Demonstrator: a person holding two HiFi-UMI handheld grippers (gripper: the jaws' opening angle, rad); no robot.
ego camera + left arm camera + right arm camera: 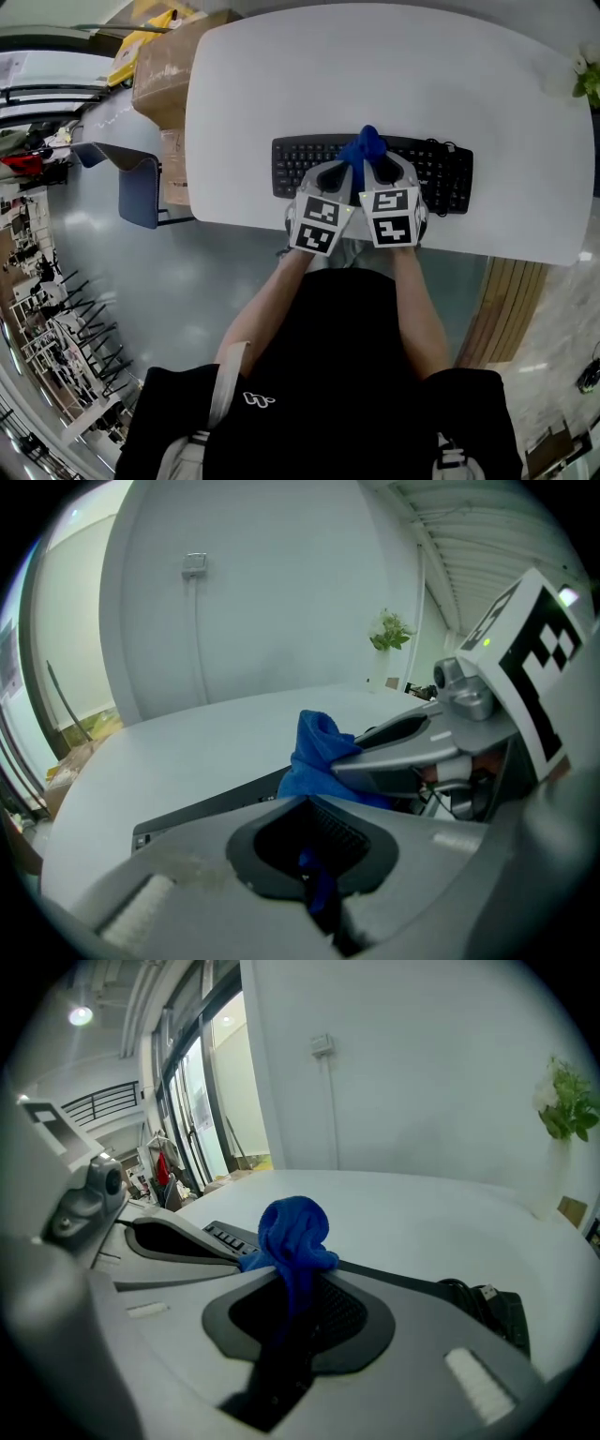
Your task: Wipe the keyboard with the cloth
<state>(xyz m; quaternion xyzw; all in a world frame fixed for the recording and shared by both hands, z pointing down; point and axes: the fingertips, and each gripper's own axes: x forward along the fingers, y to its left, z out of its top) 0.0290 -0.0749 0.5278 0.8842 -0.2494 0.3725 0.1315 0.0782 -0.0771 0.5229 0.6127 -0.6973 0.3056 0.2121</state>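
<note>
Jaws of the left gripper (336,176) and right gripper (386,174), side by side, both pinch one bunched blue cloth (367,144) over the middle of the black keyboard (298,159), which lies along the front edge of the rounded white counter (375,66), with wide white surface beyond it.

The cloth (367,146) sits over the keyboard (441,174) between left claw (338,174) and right claw (383,171).

We look steeply down on the table (281,75) from the head camera. Our two hand-held cameras sit low and close, facing across it; all three share the cloth (367,145) and keyboard (309,161).
</note>
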